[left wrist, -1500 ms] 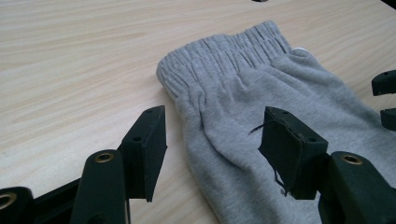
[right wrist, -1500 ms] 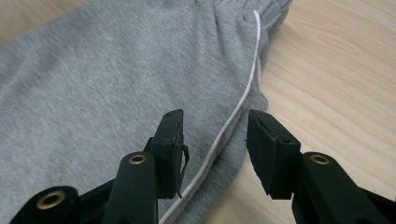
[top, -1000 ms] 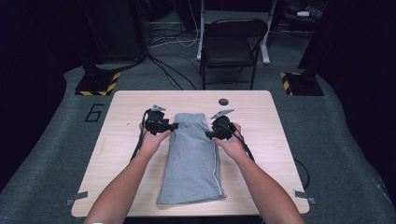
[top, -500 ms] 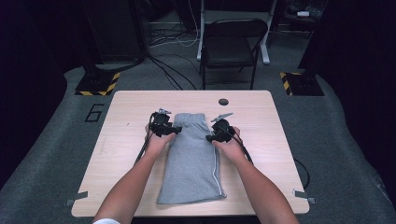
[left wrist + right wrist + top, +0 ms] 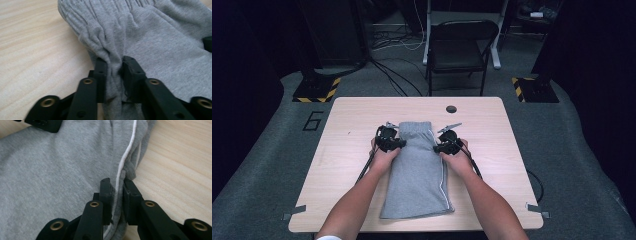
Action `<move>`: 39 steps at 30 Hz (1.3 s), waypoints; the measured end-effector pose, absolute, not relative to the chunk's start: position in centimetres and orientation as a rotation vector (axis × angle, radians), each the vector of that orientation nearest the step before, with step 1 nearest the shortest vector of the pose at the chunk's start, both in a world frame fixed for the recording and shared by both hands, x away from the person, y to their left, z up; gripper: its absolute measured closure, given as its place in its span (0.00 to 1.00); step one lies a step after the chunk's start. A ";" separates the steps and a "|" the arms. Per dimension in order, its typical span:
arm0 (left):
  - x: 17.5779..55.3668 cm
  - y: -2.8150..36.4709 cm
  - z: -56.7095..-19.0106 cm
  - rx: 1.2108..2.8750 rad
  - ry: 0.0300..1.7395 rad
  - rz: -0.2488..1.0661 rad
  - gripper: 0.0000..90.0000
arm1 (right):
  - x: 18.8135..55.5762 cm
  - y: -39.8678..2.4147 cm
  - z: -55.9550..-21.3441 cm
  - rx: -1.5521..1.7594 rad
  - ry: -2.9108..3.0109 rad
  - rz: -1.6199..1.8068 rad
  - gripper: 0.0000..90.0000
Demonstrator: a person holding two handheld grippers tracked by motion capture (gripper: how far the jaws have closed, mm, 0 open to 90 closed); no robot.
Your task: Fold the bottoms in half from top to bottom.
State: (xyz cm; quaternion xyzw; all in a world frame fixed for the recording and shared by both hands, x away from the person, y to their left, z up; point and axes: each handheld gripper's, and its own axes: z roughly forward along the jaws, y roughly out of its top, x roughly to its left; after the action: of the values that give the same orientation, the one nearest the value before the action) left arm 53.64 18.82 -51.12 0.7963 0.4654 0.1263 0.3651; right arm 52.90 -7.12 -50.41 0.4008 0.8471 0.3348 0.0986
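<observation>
Forearms enter the high view from the bottom edge and converge on grey shorts (image 5: 418, 172) lying lengthwise on the wooden table (image 5: 347, 125), waistband away from the person. Left gripper (image 5: 391, 141) sits at the garment's left edge near the waistband; right gripper (image 5: 446, 145) sits at the opposite edge, level with it. Both hands rest low on the cloth.

Left gripper view: jaws have just been closing and now pinch a bunched fold of the shorts (image 5: 155, 40) below the gathered waistband, fabric squeezed between the pads.

Right gripper view: jaws likewise have just been closing, clamped on the shorts (image 5: 55, 170) at the side seam, with the white piping (image 5: 127, 151) running between the pads.
</observation>
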 end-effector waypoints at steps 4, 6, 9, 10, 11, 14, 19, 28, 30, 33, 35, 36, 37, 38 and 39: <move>53.1 19.5 -51.0 2.053 1.179 0.295 0.92 | 52.5 -7.2 -50.1 1.158 2.538 0.980 0.90; 52.8 20.0 -50.9 2.052 1.173 0.284 0.93 | 52.1 -7.3 -49.9 1.137 2.560 0.977 0.90; 52.3 20.4 -50.8 2.061 1.154 0.277 0.93 | 51.7 -7.3 -49.7 1.086 2.585 0.966 0.90; 52.1 20.4 -50.8 2.060 1.152 0.281 0.93 | 51.5 -7.2 -49.6 1.081 2.589 0.966 0.90; 51.9 20.4 -50.7 2.074 1.146 0.282 0.93 | 51.4 -7.1 -49.5 1.071 2.588 0.958 0.90; 51.8 20.4 -50.5 2.053 1.153 0.278 0.90 | 51.2 -7.0 -49.3 1.060 2.598 0.941 0.88; 52.3 20.6 -50.3 2.026 1.159 0.266 0.75 | 51.6 -7.3 -49.3 1.131 2.569 0.971 0.71; 53.4 20.5 -50.8 1.984 1.201 0.279 0.68 | 52.2 -6.9 -49.1 1.145 2.492 1.029 0.67; 53.4 20.5 -51.0 1.970 1.217 0.281 0.66 | 52.4 -6.9 -49.3 1.133 2.480 1.025 0.66; 53.5 20.5 -51.0 1.965 1.213 0.300 0.65 | 52.8 -7.0 -49.6 1.178 2.458 1.046 0.62; 53.5 20.5 -51.0 1.961 1.214 0.285 0.65 | 53.1 -7.1 -49.8 1.196 2.435 1.062 0.62; 53.5 20.6 -51.0 1.968 1.202 0.285 0.64 | 53.2 -7.1 -49.9 1.213 2.428 1.078 0.62; 53.5 20.6 -51.0 1.970 1.195 0.287 0.63 | 53.3 -7.1 -50.1 1.204 2.422 1.087 0.62; 53.5 20.5 -51.0 1.964 1.197 0.286 0.62 | 53.4 -7.1 -50.0 1.210 2.425 1.084 0.62; 53.5 20.5 -51.1 1.962 1.198 0.284 0.62 | 53.5 -7.1 -50.2 1.210 2.414 1.086 0.61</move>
State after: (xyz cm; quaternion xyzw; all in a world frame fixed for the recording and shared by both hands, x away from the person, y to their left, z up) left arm 53.48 20.50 -51.06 0.7759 0.4737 0.1122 0.4013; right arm 53.45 -7.12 -50.15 0.4130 0.8239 0.3705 0.1153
